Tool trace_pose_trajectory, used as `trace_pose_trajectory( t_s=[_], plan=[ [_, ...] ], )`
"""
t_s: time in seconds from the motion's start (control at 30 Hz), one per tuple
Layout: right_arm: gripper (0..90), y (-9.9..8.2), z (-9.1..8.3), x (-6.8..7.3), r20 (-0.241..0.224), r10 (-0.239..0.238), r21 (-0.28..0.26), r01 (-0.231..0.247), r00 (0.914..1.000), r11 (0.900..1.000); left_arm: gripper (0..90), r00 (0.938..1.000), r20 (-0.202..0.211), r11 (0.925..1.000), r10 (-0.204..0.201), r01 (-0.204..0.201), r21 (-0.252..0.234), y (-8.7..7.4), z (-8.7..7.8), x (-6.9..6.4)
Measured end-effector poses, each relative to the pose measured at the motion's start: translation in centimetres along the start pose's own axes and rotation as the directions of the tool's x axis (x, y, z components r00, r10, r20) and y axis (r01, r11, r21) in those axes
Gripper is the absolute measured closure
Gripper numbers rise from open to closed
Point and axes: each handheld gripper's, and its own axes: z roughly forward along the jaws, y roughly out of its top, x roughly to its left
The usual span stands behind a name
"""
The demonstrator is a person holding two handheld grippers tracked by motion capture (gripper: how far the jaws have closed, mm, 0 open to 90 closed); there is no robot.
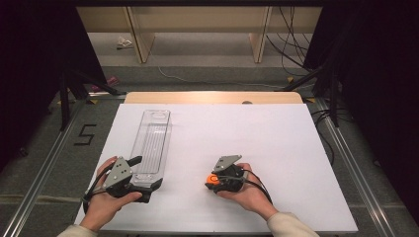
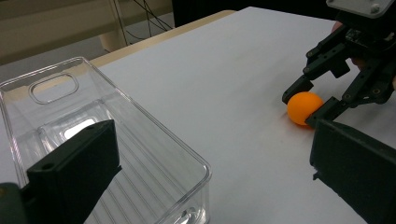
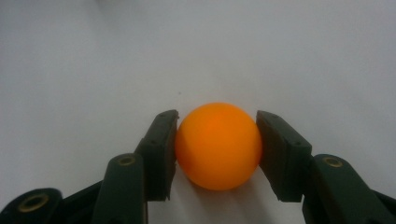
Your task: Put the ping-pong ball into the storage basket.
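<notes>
Left gripper (image 1: 143, 180): jaws spread wide across the near end of the clear plastic tray (image 1: 154, 136), one jaw on either side of its corner; whether the pads touch the wall cannot be told. The tray lies lengthwise on the left half of the white table (image 1: 276, 148). Right of it, well apart, the orange ball (image 3: 218, 145) rests on the table surface. Right gripper (image 1: 213, 181): jaws closed onto the ball, both pads pressing its sides.
</notes>
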Motion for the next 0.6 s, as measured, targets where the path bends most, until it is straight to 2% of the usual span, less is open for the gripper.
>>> trace_pose_trajectory(
  t_s=[0.6],
  plan=[
    [51.1, 0.44, -0.92, -0.18, 0.012, 0.015, -0.047, -0.014, 0.9998, 0.9988, 1.1, 1.0, -0.004, 1.0, -0.005, 0.005, -0.002, 0.02, 0.04, 0.09]
  ],
)
